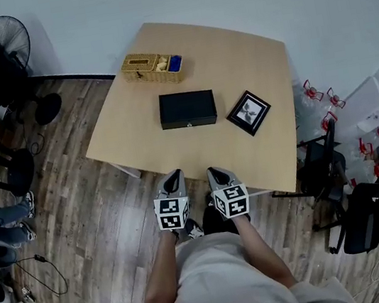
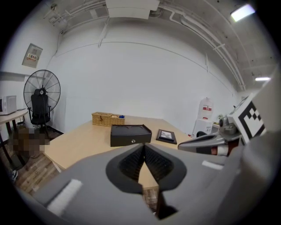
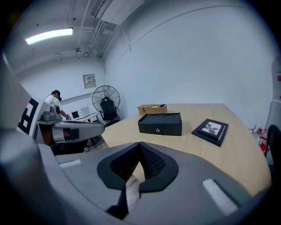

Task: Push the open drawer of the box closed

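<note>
Table (image 1: 135,127) is carrying the black box (image 1: 186,108) at its centre, drawer front facing the person and looking nearly flush. Left gripper (image 1: 172,179) and right gripper (image 1: 217,173) are hovering at the near edge, jaws closed and empty. Judgement: pushing squarely beside the knob (image 2: 133,141) should avoid skewing the box.

Two hand-held tools are seen from above, held side by side close in front of the torso with their tips pointed forward. The left tool (image 1: 172,179) is closed: its jaws are pressed together at the tips and nothing is gripped between them. The right tool (image 1: 215,173) is likewise closed, its jaws met at the tips and nothing held. A narrow gap is seen between the left cube (image 1: 173,212) and the right cube (image 1: 231,201). The left forearm (image 1: 163,274) and right forearm (image 1: 268,256) are bare and angled inward toward the tools. The hands are mostly hidden under the cubes.
</note>
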`<action>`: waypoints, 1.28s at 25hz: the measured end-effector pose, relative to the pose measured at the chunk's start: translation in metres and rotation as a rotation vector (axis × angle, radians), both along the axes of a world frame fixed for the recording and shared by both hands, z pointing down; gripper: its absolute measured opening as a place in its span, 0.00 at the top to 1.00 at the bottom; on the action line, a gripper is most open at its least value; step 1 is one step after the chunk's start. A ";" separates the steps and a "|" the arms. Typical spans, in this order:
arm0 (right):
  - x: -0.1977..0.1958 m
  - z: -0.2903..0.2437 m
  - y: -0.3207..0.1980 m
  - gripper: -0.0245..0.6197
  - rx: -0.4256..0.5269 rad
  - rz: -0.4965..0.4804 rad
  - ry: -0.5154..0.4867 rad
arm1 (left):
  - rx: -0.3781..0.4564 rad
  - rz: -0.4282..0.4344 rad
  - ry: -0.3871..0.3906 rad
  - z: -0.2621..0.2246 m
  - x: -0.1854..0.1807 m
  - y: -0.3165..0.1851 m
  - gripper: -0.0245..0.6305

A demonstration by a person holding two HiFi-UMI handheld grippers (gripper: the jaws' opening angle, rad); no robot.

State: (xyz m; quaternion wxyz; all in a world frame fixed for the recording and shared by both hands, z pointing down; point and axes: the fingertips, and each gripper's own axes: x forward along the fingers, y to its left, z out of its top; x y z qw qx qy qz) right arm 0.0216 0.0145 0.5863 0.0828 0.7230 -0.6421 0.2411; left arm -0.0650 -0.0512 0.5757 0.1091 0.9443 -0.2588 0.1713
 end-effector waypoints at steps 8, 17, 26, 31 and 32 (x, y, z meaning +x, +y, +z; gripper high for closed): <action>-0.001 -0.001 -0.005 0.96 0.003 -0.015 0.006 | -0.014 -0.020 0.015 -0.002 -0.004 -0.009 0.88; -0.005 0.000 -0.013 0.96 -0.002 -0.036 0.002 | 0.005 0.004 -0.015 0.000 0.000 -0.008 0.88; -0.002 0.001 -0.009 0.96 -0.008 -0.030 -0.001 | -0.006 0.004 -0.015 0.002 0.003 -0.009 0.88; 0.001 0.002 -0.006 0.96 -0.008 -0.029 -0.008 | -0.005 -0.002 -0.016 0.003 0.004 -0.008 0.88; 0.002 0.002 -0.006 0.96 -0.007 -0.029 -0.008 | -0.005 -0.003 -0.016 0.003 0.005 -0.009 0.88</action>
